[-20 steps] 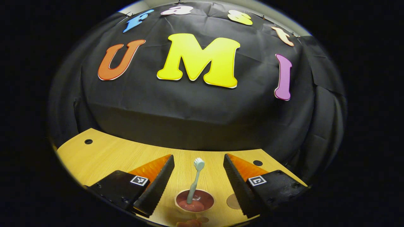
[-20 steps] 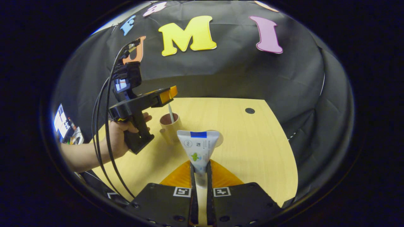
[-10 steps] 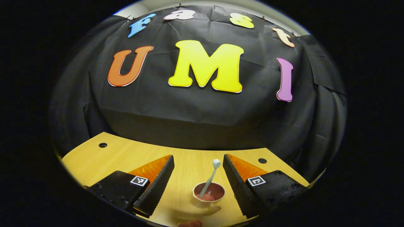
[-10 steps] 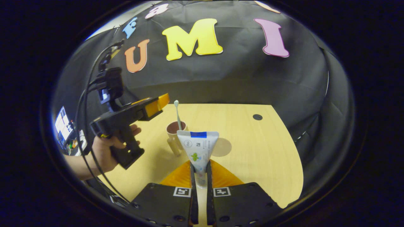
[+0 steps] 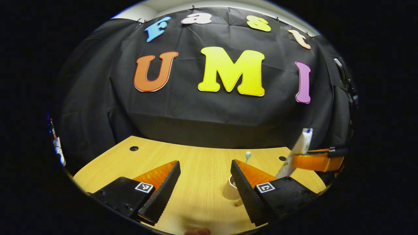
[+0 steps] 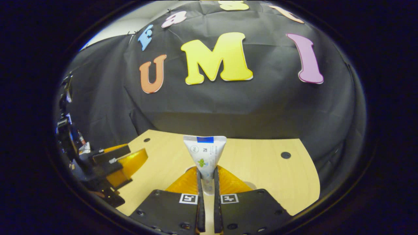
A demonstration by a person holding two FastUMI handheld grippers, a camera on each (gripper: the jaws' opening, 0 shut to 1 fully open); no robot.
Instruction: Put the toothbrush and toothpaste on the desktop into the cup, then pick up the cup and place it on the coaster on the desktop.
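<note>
We're looking at a recording booth, more lab setup than anyone's bathroom. Wrinkled black cloth (image 5: 202,114) is pinned up as a backdrop, with a strip of plain pale wall (image 5: 137,13) showing above it. The light wooden desktop (image 5: 202,163) has round cable holes (image 5: 134,148) like office furniture, and there's cluttered gear with cables (image 6: 70,137) off at the edge.

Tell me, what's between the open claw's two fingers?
In the left gripper view, bare desktop lies between the left claw's fingers. The cup with the toothbrush peeks out beside the right finger.
</note>
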